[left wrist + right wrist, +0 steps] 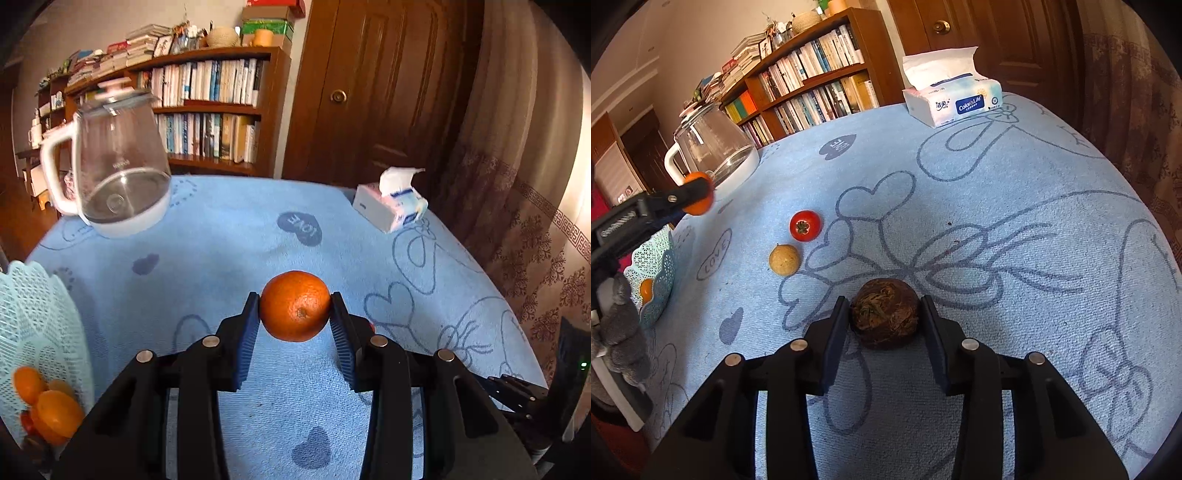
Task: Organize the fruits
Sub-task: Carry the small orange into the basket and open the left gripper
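The orange [294, 305] is clamped in the left gripper [294, 314] — to be lowered gently into the basket [40, 314], far left. The right gripper [884, 319] brackets the brown fruit [884, 314] — whether it is pinched cannot be told.

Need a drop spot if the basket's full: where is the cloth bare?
Widest bare cloth: right of the brown fruit, up to the tissue pack. Also between kettle and tissues. Crowded left: tomato, pale fruit, basket.

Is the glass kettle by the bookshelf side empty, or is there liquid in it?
It looks empty. In the left wrist view the glass kettle is clear right down to its base plate, with no waterline visible. Its lid is on.
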Action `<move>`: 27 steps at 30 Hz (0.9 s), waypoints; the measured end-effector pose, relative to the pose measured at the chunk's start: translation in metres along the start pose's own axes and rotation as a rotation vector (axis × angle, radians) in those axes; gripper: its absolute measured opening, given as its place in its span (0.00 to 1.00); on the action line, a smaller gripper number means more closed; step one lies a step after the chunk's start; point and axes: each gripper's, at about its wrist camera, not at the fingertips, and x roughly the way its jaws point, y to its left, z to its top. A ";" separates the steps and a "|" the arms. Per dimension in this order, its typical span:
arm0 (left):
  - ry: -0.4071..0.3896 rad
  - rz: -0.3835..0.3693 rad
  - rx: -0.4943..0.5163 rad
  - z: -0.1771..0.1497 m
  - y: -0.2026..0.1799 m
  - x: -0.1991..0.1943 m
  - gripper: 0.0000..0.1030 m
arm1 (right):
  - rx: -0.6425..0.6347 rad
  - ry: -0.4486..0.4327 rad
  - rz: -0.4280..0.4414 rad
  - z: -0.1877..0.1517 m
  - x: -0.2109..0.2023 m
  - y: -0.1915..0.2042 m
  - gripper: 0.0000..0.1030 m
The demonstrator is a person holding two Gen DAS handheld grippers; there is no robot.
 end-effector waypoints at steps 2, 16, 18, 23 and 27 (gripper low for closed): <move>-0.019 0.009 -0.004 0.001 0.005 -0.014 0.38 | 0.007 -0.005 0.000 -0.001 -0.001 0.000 0.39; -0.083 0.146 -0.099 -0.010 0.079 -0.072 0.38 | 0.014 -0.005 -0.006 -0.002 -0.001 0.000 0.39; -0.093 0.170 -0.113 -0.012 0.092 -0.079 0.38 | 0.019 -0.004 -0.002 -0.002 -0.001 -0.001 0.39; -0.099 0.260 -0.170 -0.021 0.134 -0.089 0.38 | 0.027 -0.004 0.008 -0.003 -0.001 -0.002 0.39; -0.080 0.323 -0.245 -0.028 0.169 -0.087 0.38 | 0.032 -0.002 0.018 -0.003 -0.001 -0.002 0.39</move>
